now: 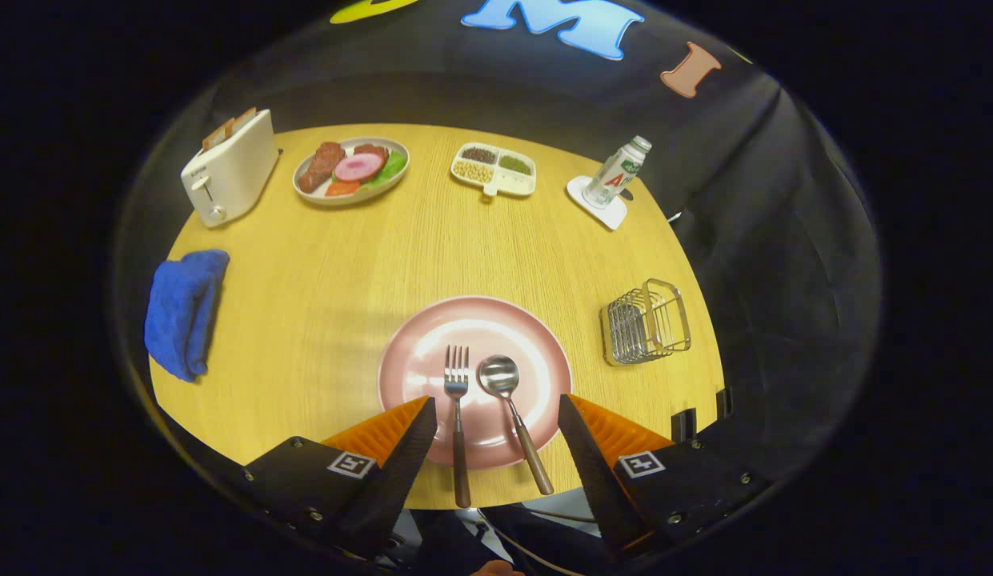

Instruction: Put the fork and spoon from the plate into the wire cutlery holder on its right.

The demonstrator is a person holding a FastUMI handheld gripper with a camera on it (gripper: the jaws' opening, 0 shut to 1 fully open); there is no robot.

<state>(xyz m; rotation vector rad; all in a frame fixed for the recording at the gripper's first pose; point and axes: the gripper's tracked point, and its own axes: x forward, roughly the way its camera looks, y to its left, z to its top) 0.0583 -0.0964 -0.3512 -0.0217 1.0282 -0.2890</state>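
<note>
Two utensils are seen on the pink plate (432,336): the fork (457,392) on the left and the spoon (508,400) on the right, side by side, heads away from the gripper, handles reaching past the plate's near rim. The gripper (496,408) is held above them with fingers spread wide, nothing clamped; both utensils are framed between the fingers. The wire cutlery holder (645,322) is noted right of the plate, apart from it, near the table (320,280) edge. Beyond are recorded a toaster (228,168), a food plate (350,170), a divided dish (494,168), a bottle (618,172) on a coaster, and a blue cloth (184,312) at the left.
</note>
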